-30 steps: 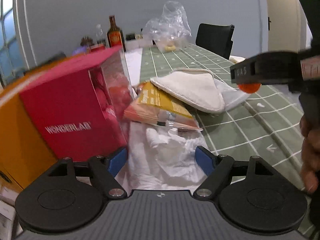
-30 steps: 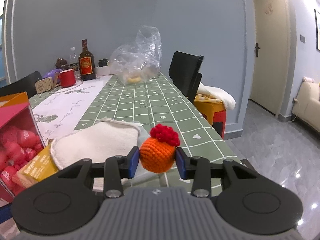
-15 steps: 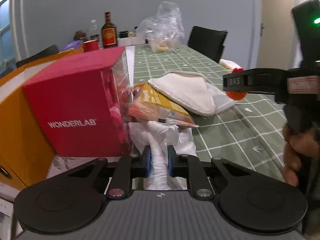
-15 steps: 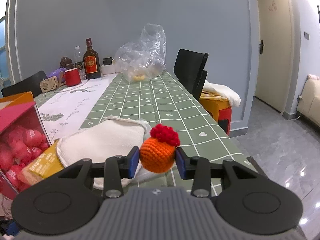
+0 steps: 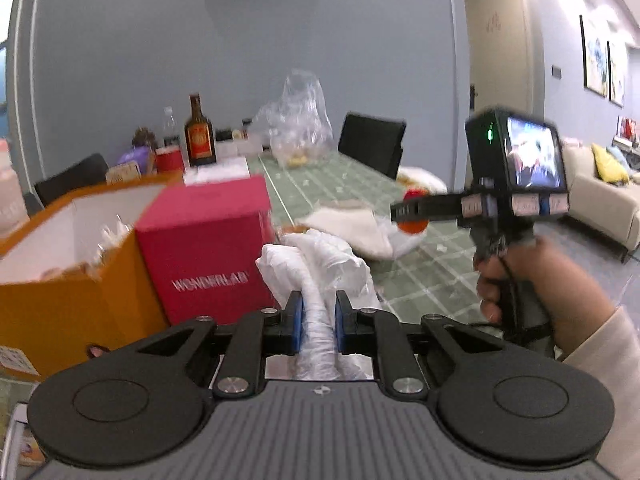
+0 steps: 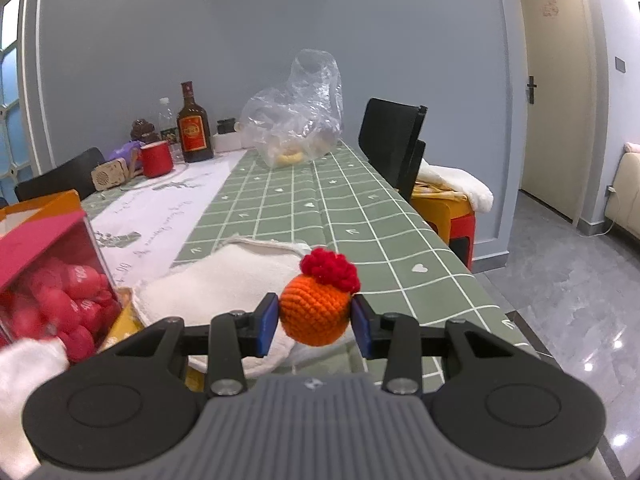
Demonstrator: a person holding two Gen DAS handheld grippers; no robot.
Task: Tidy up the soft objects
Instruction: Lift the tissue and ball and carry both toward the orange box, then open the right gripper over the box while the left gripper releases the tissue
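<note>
My left gripper (image 5: pixel 318 322) is shut on a crumpled white plastic bag (image 5: pixel 320 268) and holds it lifted above the table, next to a red WONDERLAB box (image 5: pixel 208 256). My right gripper (image 6: pixel 315 322) is shut on an orange crocheted ball with a red tuft (image 6: pixel 316 304), held above a cream folded cloth (image 6: pixel 224 288). In the left wrist view the right gripper (image 5: pixel 412 216) is to the right with the ball (image 5: pixel 414 226) in it, above the cloth (image 5: pixel 348 228). The white bag shows at the right wrist view's lower left (image 6: pixel 28 364).
An open orange box (image 5: pixel 68 264) stands left of the red box. A green checked tablecloth (image 6: pixel 352 216) covers the table. At the far end are a clear plastic bag (image 6: pixel 300 112), a brown bottle (image 6: pixel 194 128) and a red mug (image 6: pixel 156 158). A black chair (image 6: pixel 392 140) stands on the right.
My left gripper closed on the white bag, then lifted it up off the table. My right gripper kept hold of the orange ball and barely moved.
</note>
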